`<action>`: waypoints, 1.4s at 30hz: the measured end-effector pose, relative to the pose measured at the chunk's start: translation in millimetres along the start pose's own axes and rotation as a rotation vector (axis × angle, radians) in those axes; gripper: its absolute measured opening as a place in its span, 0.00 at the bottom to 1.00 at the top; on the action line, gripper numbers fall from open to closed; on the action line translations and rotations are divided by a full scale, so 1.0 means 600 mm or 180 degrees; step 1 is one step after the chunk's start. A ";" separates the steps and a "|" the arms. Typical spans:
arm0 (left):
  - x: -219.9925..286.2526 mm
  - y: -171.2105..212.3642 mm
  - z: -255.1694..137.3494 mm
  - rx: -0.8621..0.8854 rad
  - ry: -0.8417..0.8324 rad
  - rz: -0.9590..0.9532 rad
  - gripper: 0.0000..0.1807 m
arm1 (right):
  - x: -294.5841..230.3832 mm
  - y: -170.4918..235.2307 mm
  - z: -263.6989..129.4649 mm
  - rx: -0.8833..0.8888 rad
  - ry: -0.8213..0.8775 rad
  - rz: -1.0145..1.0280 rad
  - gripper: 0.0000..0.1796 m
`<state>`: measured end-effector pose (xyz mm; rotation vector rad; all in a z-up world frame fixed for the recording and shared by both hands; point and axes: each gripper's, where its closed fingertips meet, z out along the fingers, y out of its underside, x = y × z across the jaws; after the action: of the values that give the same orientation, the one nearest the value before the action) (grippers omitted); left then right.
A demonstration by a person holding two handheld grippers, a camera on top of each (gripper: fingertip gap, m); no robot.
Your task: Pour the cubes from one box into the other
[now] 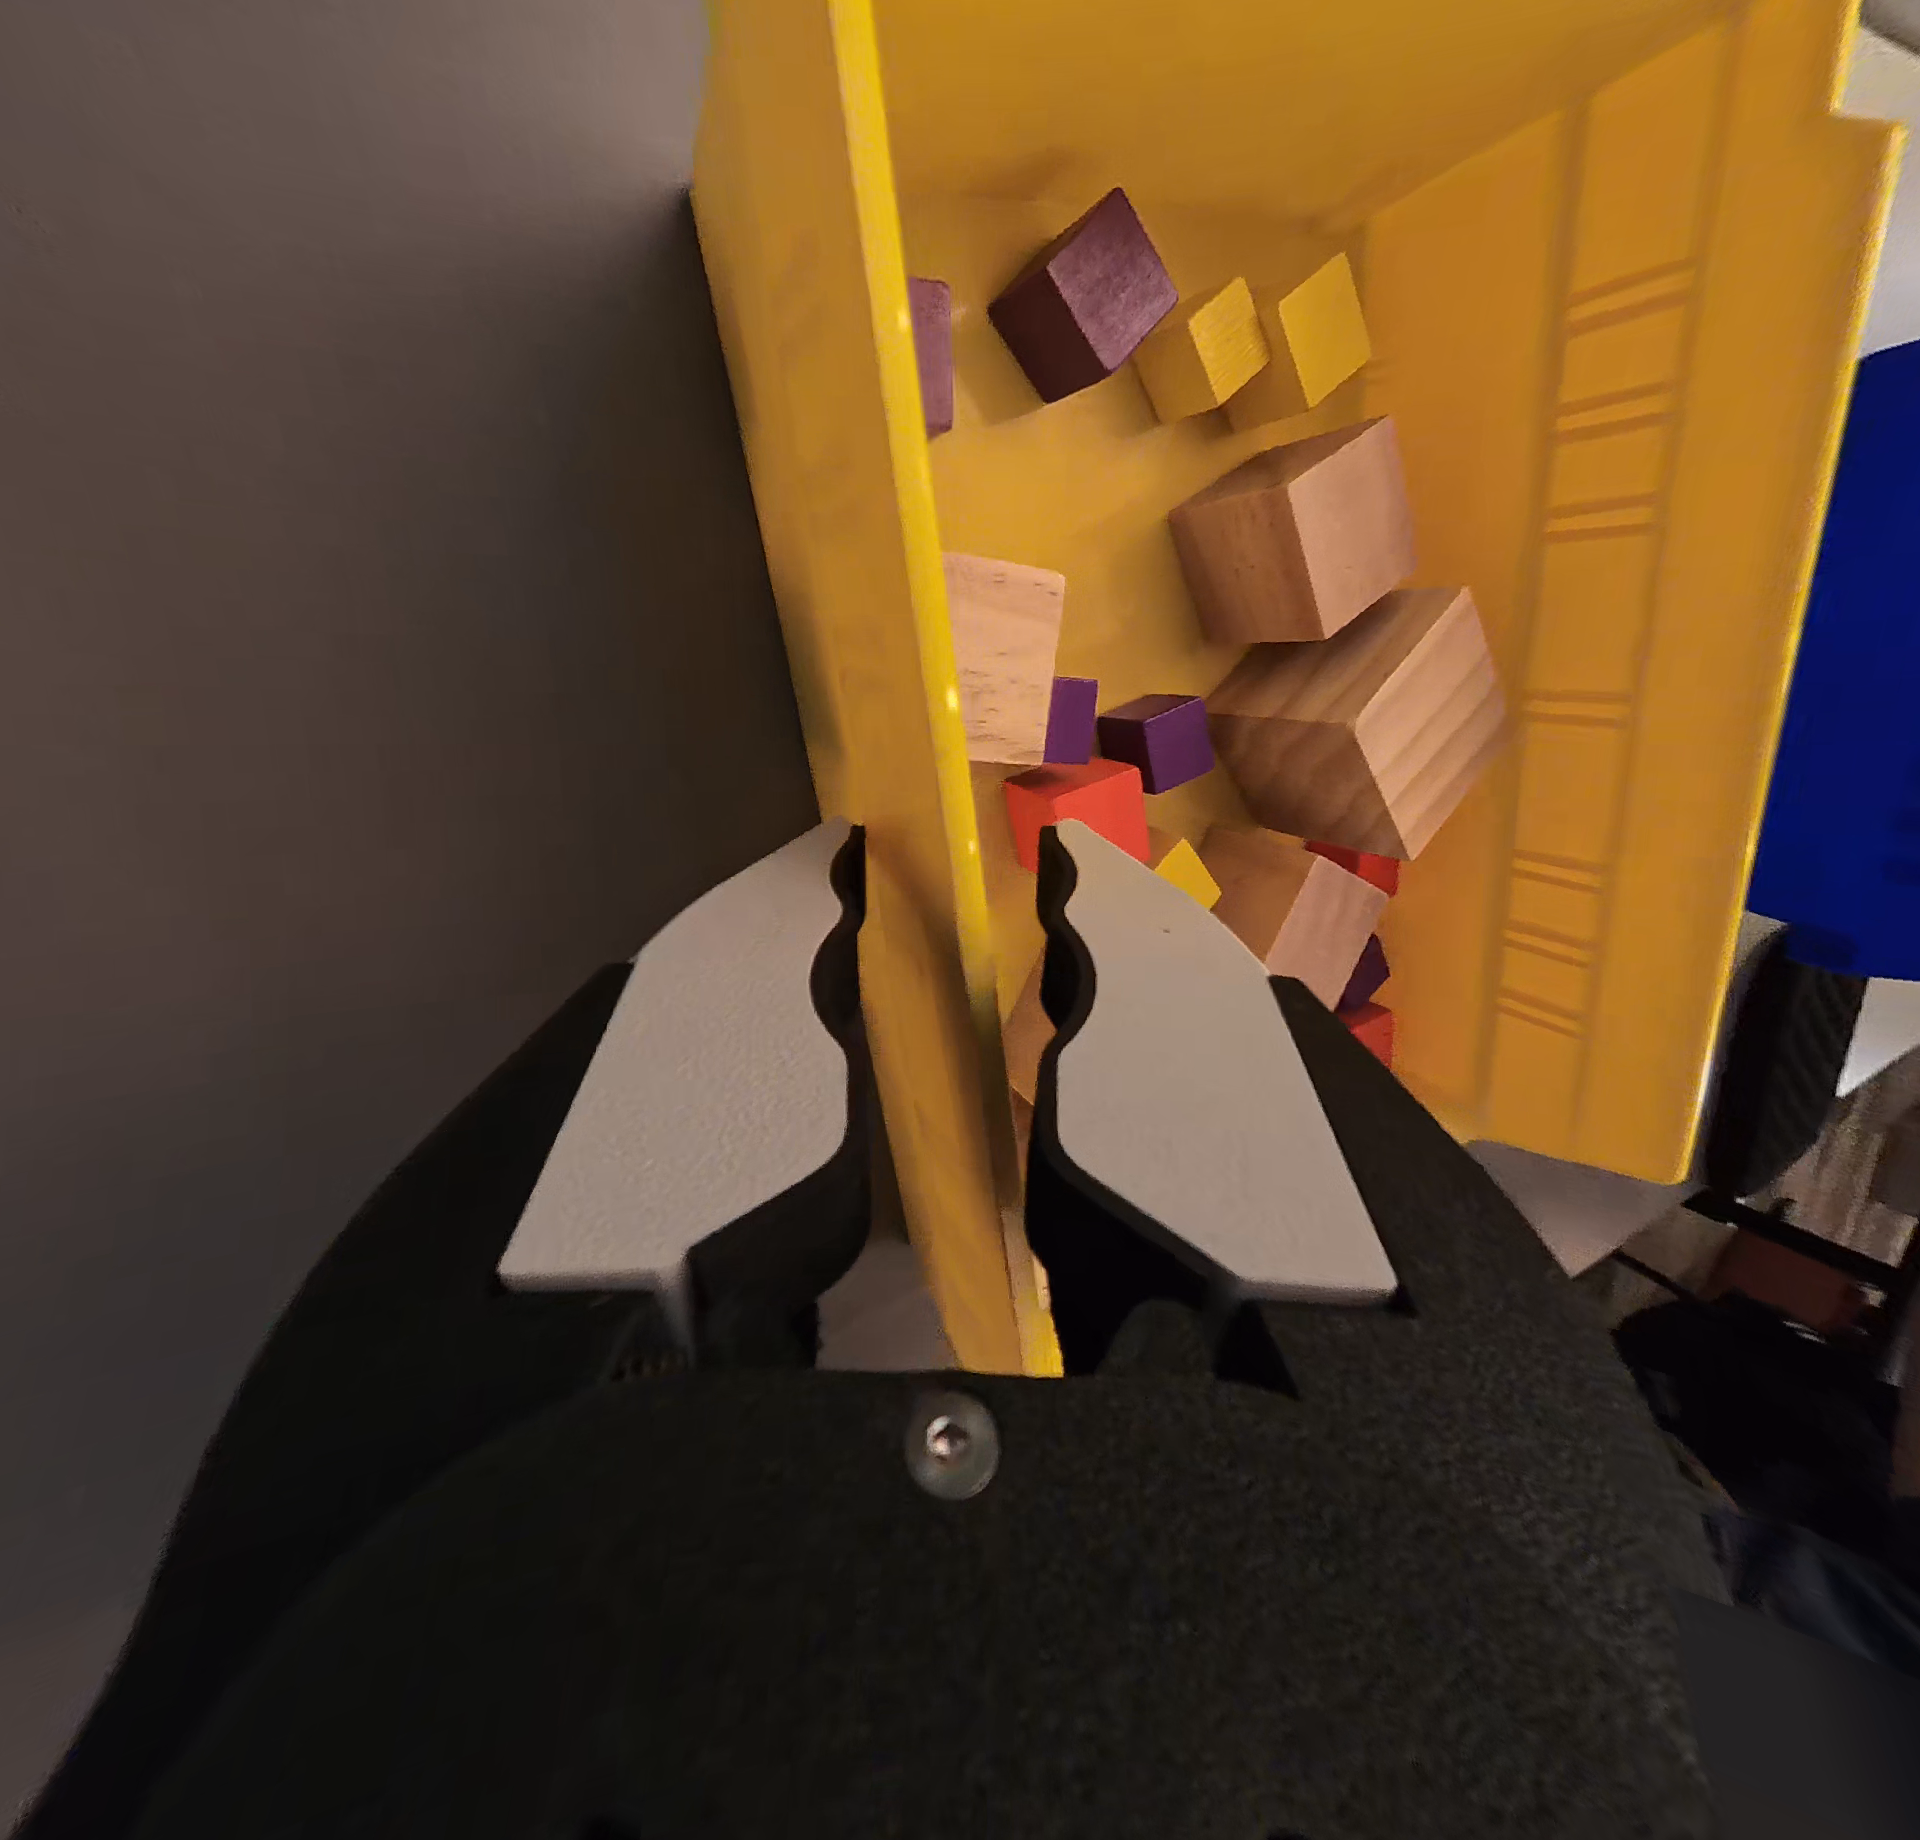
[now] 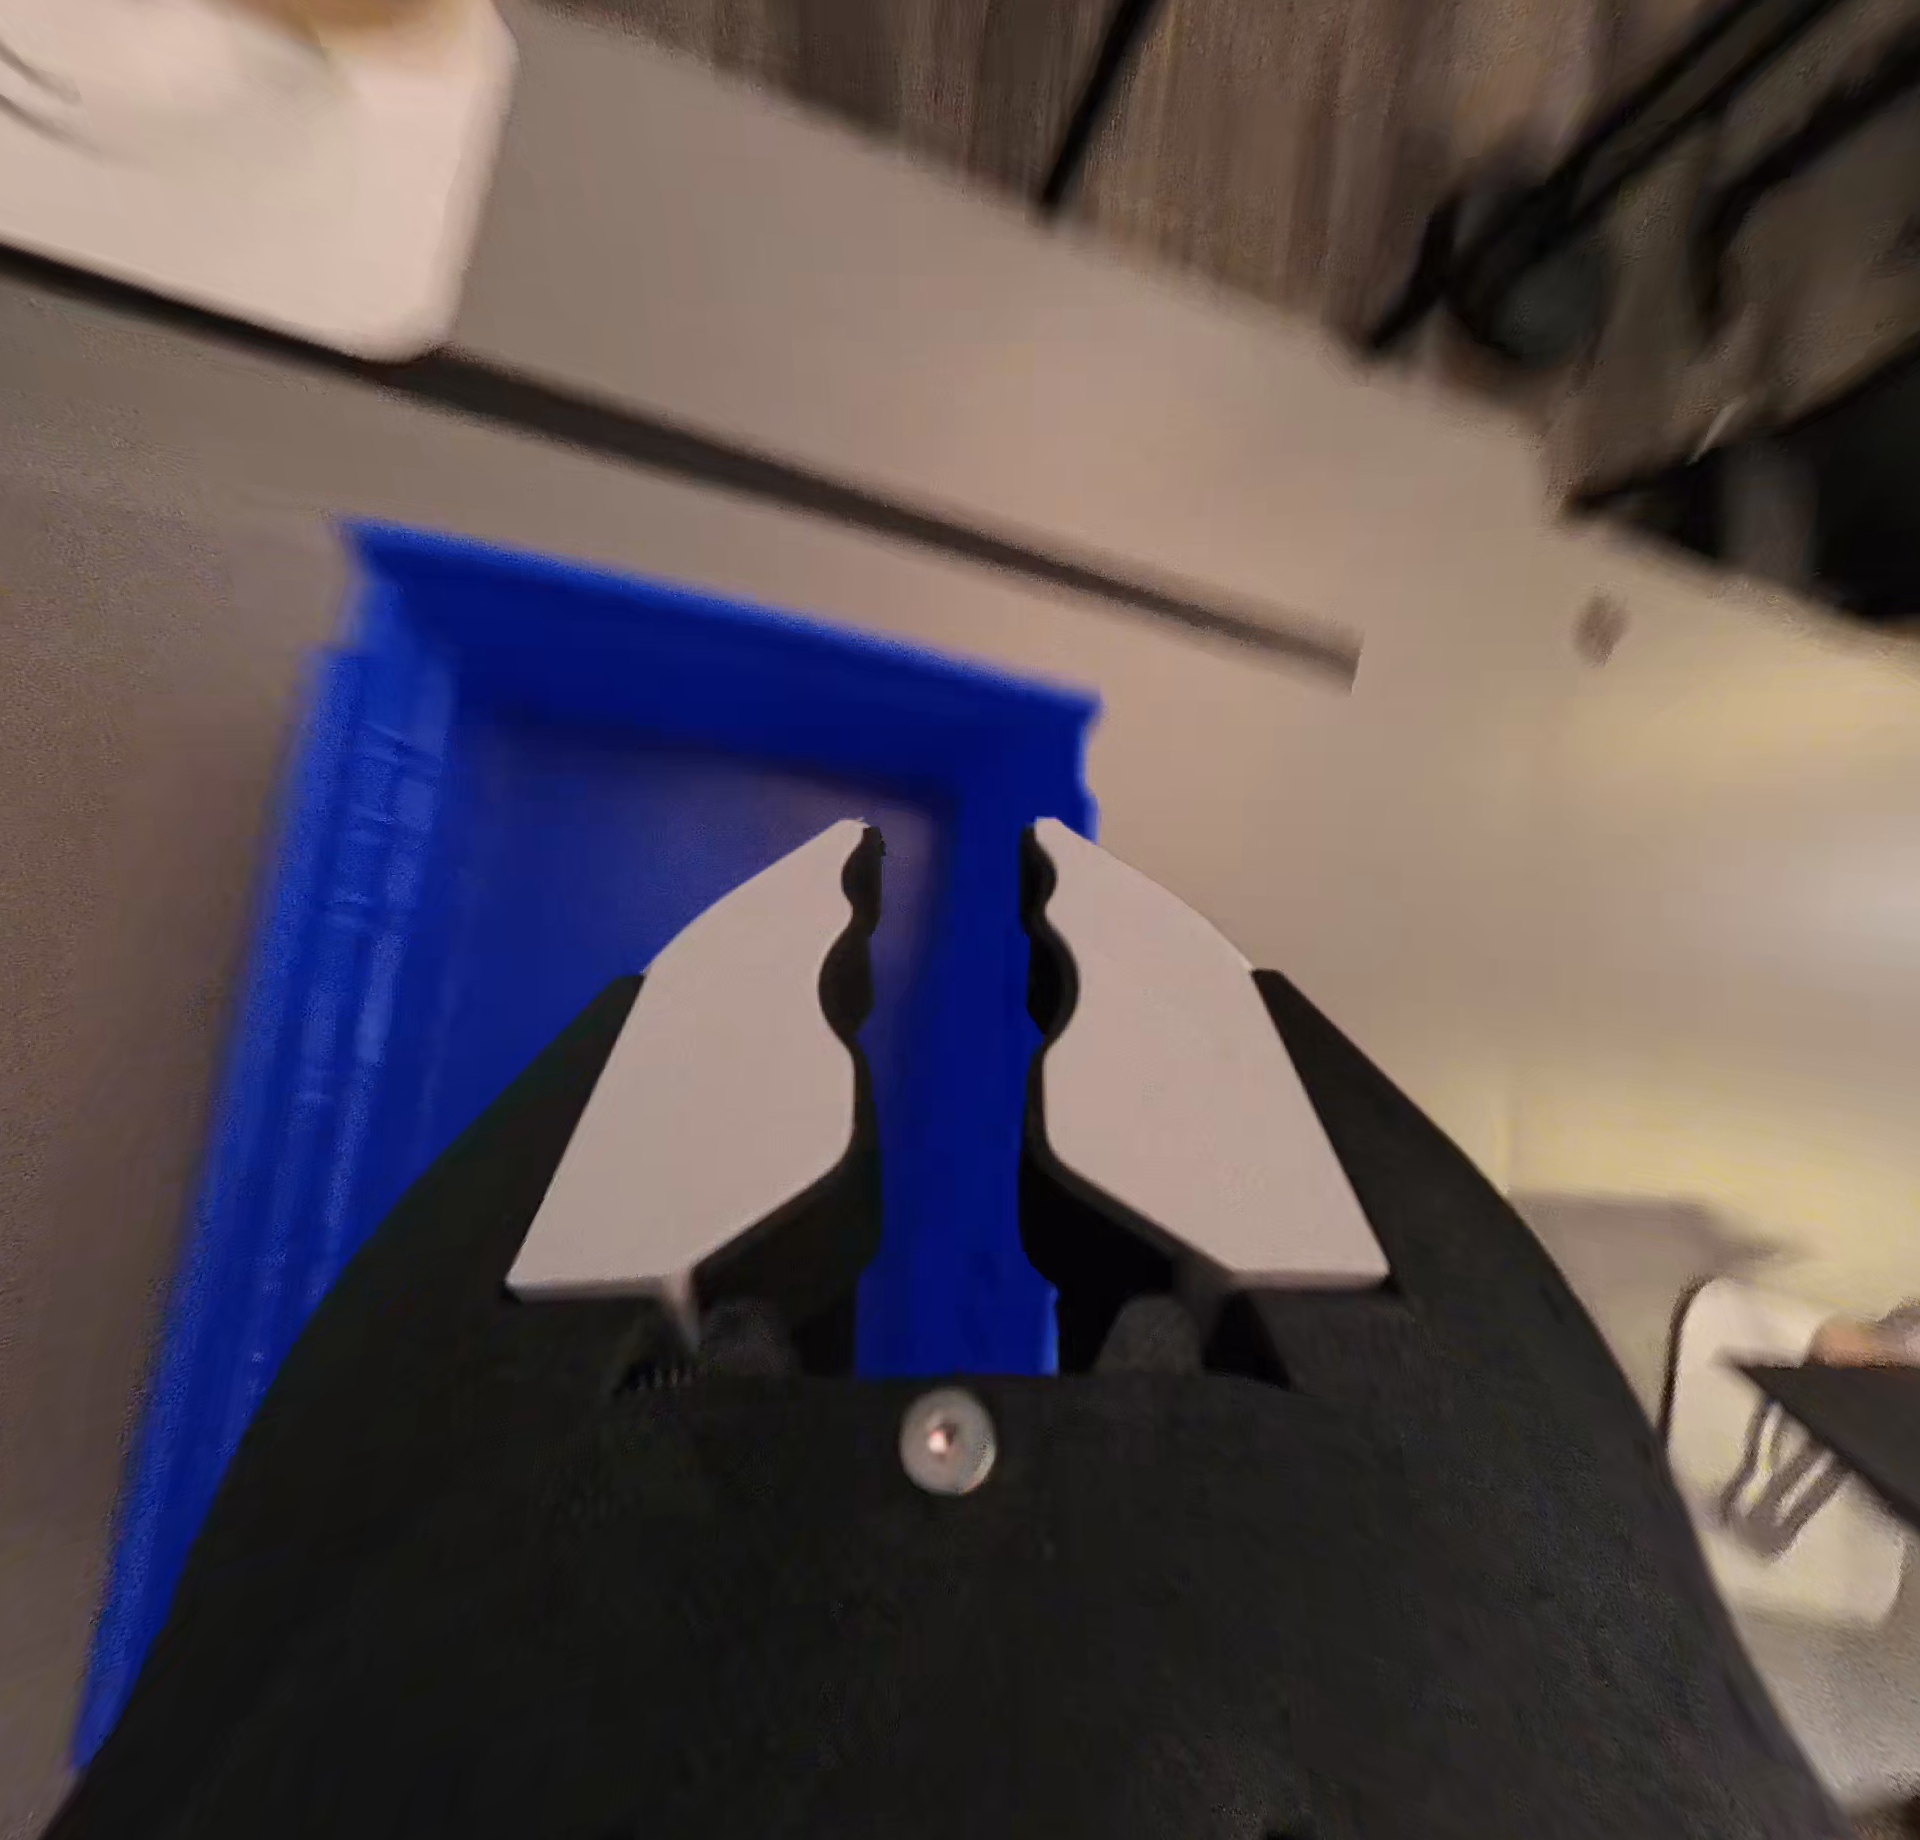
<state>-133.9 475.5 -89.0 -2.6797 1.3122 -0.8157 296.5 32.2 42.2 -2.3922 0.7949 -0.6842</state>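
My left gripper (image 1: pixel 948 840) is shut on the side wall of the yellow box (image 1: pixel 1195 97), one finger outside and one inside. The box is lifted and tilted. Several cubes lie inside it: natural wood cubes (image 1: pixel 1299 533), purple cubes (image 1: pixel 1081 294), yellow cubes (image 1: pixel 1205 346) and red cubes (image 1: pixel 1081 803), heaped toward the gripper end. My right gripper (image 2: pixel 951 840) is shut on the right side wall of the blue box (image 2: pixel 665 647), which looks empty inside. A part of the blue box (image 1: pixel 1849 647) shows to the right of the yellow box in the left wrist view.
The grey tabletop (image 2: pixel 1195 907) lies under the blue box. A white box (image 2: pixel 239 159) stands at its far left. Dark chair legs and furniture (image 2: pixel 1558 263) stand beyond the table's far edge. The right wrist view is blurred by motion.
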 end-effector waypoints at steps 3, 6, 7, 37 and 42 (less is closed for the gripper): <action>-0.001 -0.002 0.002 -0.0032 -0.0167 0.0092 0.17 | -0.208 -0.101 -0.085 0.1155 -0.0711 -0.0552 0.15; -0.002 -0.006 0.002 -0.0012 -0.0296 0.0156 0.16 | -0.469 -0.104 -0.112 0.1038 -0.2289 -0.0505 0.27; -0.005 -0.011 0.001 0.0029 -0.0359 0.0181 0.14 | -0.541 -0.091 -0.112 0.0683 -0.2720 -0.0421 0.29; -0.020 -0.049 0.023 -0.0523 -0.1419 0.0307 0.03 | -0.764 -0.041 0.083 -0.1882 -0.1778 -0.0106 0.03; 0.060 -0.067 -0.005 -0.0694 -0.1719 0.0556 0.03 | -0.704 -0.045 0.066 -0.2019 -0.2059 0.0078 0.04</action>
<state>-88.2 474.9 -59.9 -2.6021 1.5116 0.0792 35.5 338.5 -94.1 -2.8783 0.8183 0.4301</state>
